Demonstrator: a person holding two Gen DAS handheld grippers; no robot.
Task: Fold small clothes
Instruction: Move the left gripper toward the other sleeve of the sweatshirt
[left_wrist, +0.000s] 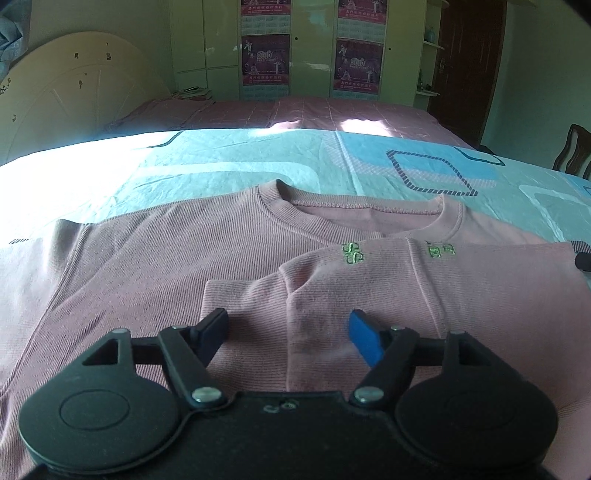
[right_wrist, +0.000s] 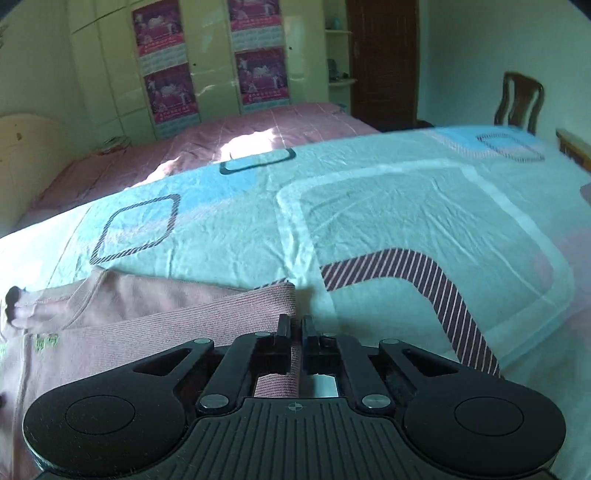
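A pink ribbed top (left_wrist: 155, 258) with green embroidery lies flat on the bed (left_wrist: 258, 162), one sleeve folded across its chest. The left gripper (left_wrist: 288, 328) hangs open above it. The right gripper (right_wrist: 295, 328) pinches the sleeve cuff (right_wrist: 273, 299). The hem is cut off.

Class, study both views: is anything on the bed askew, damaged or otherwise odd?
Nothing looks damaged or spilled. The pink sweater is mid-fold, one sleeve lying across its front; the headboard shows chipped spots.
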